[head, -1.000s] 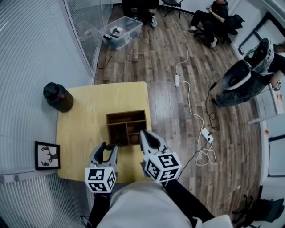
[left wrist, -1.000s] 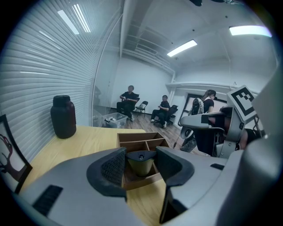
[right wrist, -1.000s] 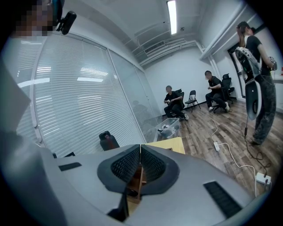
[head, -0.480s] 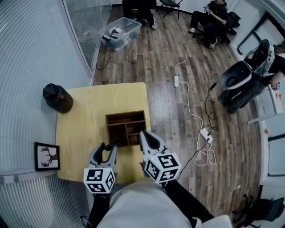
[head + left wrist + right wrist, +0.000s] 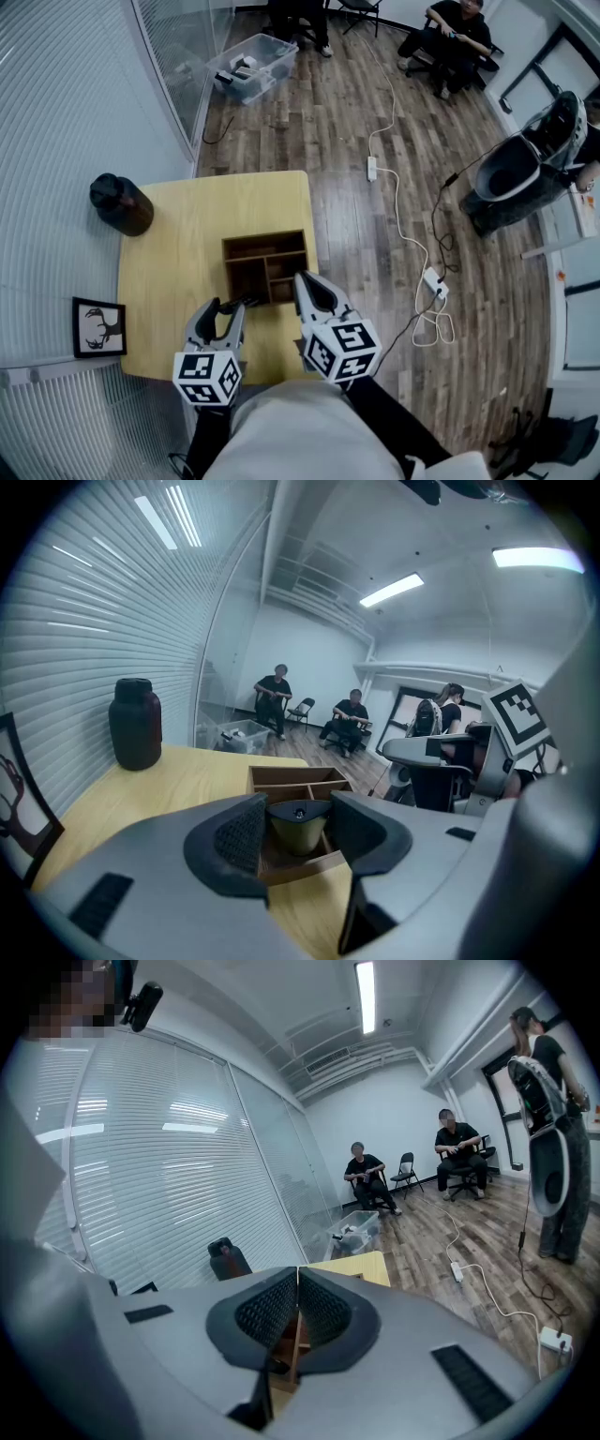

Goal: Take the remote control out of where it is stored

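A wooden compartment box (image 5: 266,246) stands on the yellow table (image 5: 169,253), near its right edge. My left gripper (image 5: 228,307) hovers just in front of the box and is shut on the remote control (image 5: 298,831). In the left gripper view it is an olive body with a dark top end, seen end-on between the pads, with the box (image 5: 281,778) right behind it. In the head view only a thin dark sliver of the remote (image 5: 247,302) shows. My right gripper (image 5: 302,279) is at the box's front right corner, jaws shut (image 5: 298,1288), pads touching with nothing between them.
A dark jar (image 5: 120,204) stands at the table's far left corner and a framed picture (image 5: 99,326) leans at the left edge. On the wood floor lie a clear plastic bin (image 5: 255,66) and a power strip with cables (image 5: 412,253). People sit at the back.
Both grippers have hardly moved; the left one has eased slightly back towards me. The people in the background have shifted.
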The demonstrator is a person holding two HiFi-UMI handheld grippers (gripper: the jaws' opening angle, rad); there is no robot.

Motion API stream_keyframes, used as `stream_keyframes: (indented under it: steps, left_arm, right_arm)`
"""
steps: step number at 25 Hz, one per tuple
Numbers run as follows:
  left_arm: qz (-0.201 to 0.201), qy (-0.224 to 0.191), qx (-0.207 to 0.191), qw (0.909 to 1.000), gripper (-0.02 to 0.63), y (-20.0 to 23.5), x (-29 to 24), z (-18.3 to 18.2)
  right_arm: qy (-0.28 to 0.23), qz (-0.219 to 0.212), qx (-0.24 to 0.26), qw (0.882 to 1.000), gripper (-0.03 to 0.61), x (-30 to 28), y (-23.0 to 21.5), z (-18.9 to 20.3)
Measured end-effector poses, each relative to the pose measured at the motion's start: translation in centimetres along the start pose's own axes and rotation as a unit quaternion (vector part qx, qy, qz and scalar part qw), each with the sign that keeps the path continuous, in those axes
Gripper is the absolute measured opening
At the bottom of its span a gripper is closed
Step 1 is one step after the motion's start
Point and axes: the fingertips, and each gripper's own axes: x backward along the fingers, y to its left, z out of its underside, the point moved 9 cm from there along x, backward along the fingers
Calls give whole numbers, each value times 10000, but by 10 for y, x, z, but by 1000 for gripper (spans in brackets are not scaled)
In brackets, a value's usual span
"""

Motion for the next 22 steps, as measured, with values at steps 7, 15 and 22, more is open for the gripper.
stream_keyframes:
  steps: [7,15,22]
  left_arm:
    - [30,-50,11,10000,212,0,4,-4]
    - [42,-143,-44,9999,212,-3,6,-11]
    - [53,-170,-38,9998,212,-5,8,-12]
  right_arm:
    - [-1,-9,-1,10000,6,-1,1,0]
    - [21,6,-6,10000,6,0,-1,0]
    - [25,24,13,10000,6,0,-1,1]
